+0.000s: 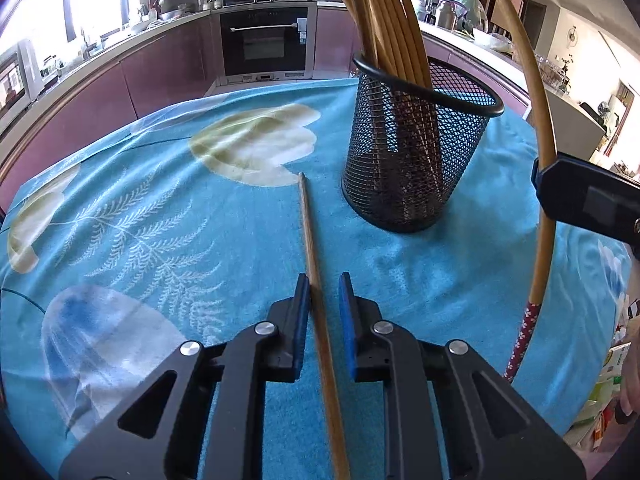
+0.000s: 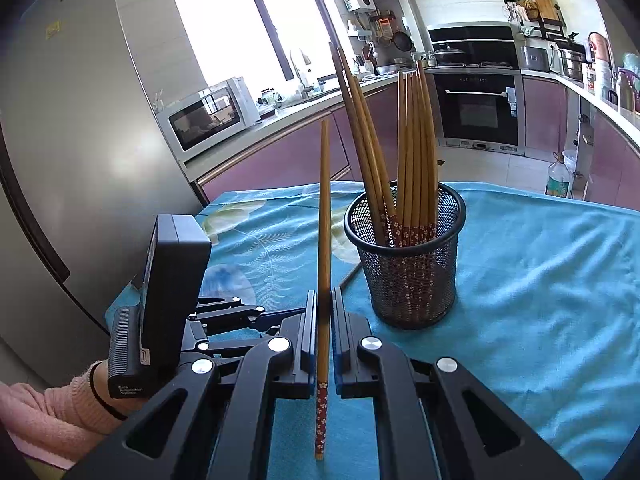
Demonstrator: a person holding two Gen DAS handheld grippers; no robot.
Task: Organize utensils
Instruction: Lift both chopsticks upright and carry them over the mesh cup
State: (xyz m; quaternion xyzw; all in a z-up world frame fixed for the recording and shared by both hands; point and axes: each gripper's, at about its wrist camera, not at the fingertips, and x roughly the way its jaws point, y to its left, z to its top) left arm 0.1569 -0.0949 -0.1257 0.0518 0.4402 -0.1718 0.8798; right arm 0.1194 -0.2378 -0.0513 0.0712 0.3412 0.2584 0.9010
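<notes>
A black mesh cup (image 1: 400,168) (image 2: 408,280) stands on the teal tablecloth and holds several bamboo chopsticks (image 1: 394,20) (image 2: 416,152) with red flowered handles. One loose chopstick (image 1: 310,236) (image 2: 349,276) lies flat on the cloth left of the cup. My left gripper (image 1: 324,286) straddles it: the stick runs between the blue pads (image 1: 347,312), close to the left one, with cloth showing before the right one. My right gripper (image 2: 325,298) is shut on another chopstick (image 2: 324,208) (image 1: 546,128), held upright with its tip up, near the cup.
The table's far edge (image 1: 256,90) drops toward purple kitchen cabinets and an oven (image 1: 264,46). A microwave (image 2: 208,118) and a fridge (image 2: 80,120) stand at the left. A hand in a pink sleeve (image 2: 60,408) holds the left gripper's body (image 2: 176,280).
</notes>
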